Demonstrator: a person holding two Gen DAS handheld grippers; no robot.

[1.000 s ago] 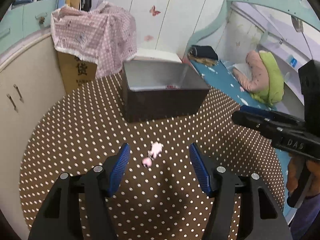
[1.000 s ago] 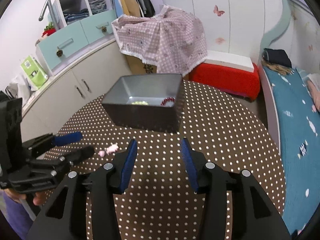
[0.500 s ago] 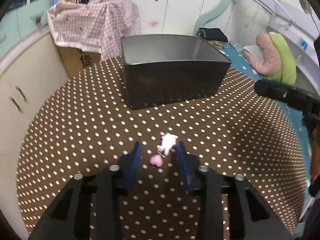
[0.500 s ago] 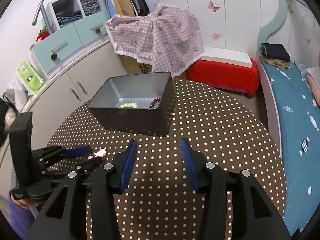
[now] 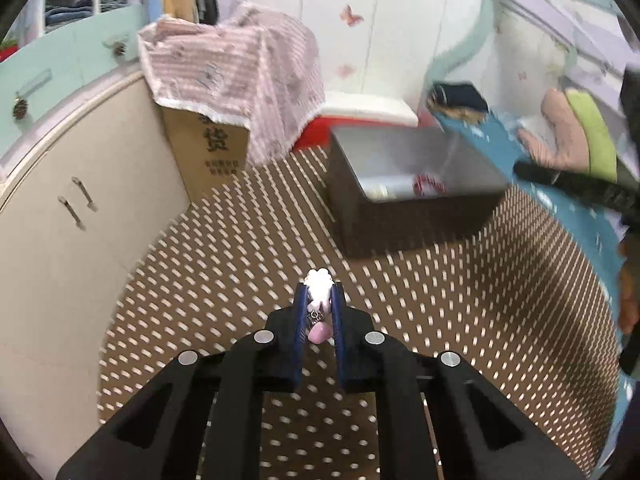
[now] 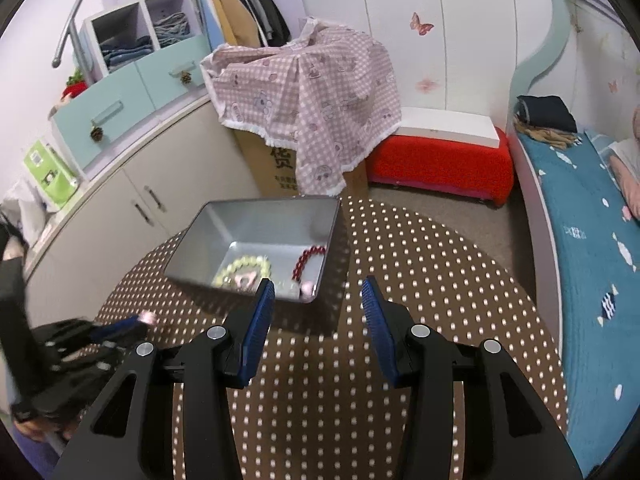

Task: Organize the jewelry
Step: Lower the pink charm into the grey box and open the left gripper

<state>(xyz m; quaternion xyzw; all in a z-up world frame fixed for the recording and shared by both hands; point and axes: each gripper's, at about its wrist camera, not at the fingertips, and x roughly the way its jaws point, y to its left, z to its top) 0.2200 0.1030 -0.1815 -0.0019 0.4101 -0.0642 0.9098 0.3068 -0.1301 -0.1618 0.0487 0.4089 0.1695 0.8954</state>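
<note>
Firmly, left claw (image 5: 318,306) pinches glossy charm (image 5: 319,322) — lumpy, pink.

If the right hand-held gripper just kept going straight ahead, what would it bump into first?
Probably the near wall of the grey tin box, which sits just beyond the open right hand-held gripper on the dotted table; depth is hard to judge.

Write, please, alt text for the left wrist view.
The left tongs are shut on a small pink charm above a brown polka-dot table. Ahead stands an open grey box holding a red bracelet.
</note>
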